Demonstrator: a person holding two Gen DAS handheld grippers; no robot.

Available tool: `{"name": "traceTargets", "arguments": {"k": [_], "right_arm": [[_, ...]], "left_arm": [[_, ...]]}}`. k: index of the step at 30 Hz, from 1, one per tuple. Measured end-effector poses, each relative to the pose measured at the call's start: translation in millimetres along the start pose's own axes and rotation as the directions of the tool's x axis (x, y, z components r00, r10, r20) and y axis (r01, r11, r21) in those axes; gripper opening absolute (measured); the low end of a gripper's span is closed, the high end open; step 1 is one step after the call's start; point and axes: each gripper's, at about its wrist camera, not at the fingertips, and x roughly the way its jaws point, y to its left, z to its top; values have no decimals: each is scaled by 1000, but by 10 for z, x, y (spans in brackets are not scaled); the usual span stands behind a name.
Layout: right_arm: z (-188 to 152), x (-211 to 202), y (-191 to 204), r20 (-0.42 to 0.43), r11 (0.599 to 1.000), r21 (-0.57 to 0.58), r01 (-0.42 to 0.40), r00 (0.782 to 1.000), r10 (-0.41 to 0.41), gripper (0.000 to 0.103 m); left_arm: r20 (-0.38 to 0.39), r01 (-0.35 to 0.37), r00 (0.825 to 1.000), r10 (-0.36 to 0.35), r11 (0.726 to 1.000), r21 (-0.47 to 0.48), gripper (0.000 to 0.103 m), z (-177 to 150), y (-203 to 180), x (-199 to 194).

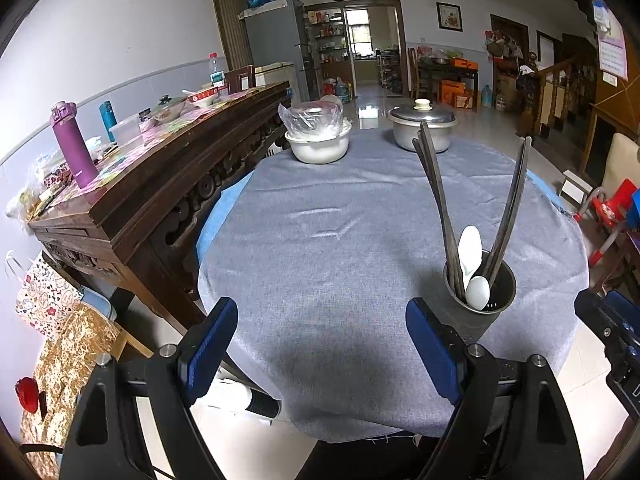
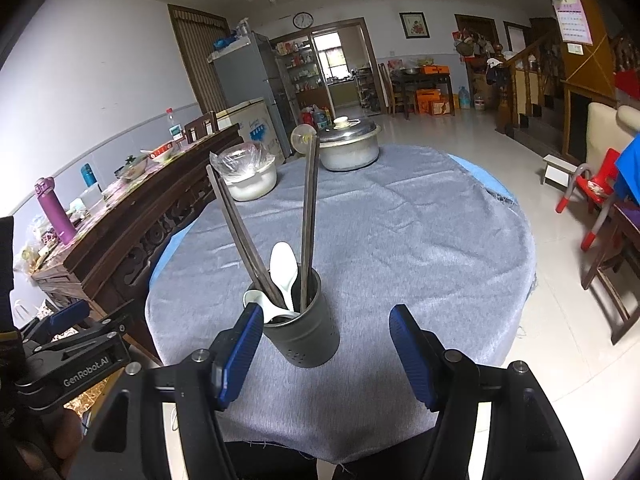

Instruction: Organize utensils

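A dark perforated utensil holder (image 1: 482, 300) (image 2: 306, 328) stands upright near the front edge of the round table. In it are several dark chopsticks (image 1: 436, 196) (image 2: 310, 216) that lean apart in two bunches, and two white spoons (image 1: 470, 252) (image 2: 283, 266). My left gripper (image 1: 322, 344) is open and empty, left of the holder, above the front of the table. My right gripper (image 2: 326, 344) is open and empty, with the holder between its fingers' line, just in front of them. Its side also shows at the right edge of the left wrist view (image 1: 612, 332).
The table has a grey cloth (image 1: 340, 240) (image 2: 400, 240). A lidded metal pot (image 1: 424, 124) (image 2: 350, 144) and a white bowl with a plastic bag (image 1: 318, 136) (image 2: 248, 176) stand at the far side. A wooden sideboard (image 1: 160, 168) stands left; red chairs (image 2: 592, 196) right.
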Motion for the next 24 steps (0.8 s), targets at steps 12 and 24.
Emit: {"name": "traceTargets", "arguments": {"k": [12, 24], "right_arm": [[42, -38, 86, 22, 999, -26, 22, 1000, -22, 72], [58, -25, 180, 28, 999, -45, 19, 999, -18, 72]], "left_arm": [[21, 9, 1000, -9, 1000, -10, 86, -3, 62, -54], [22, 15, 1000, -15, 1000, -25, 86, -4, 134, -60]]}}
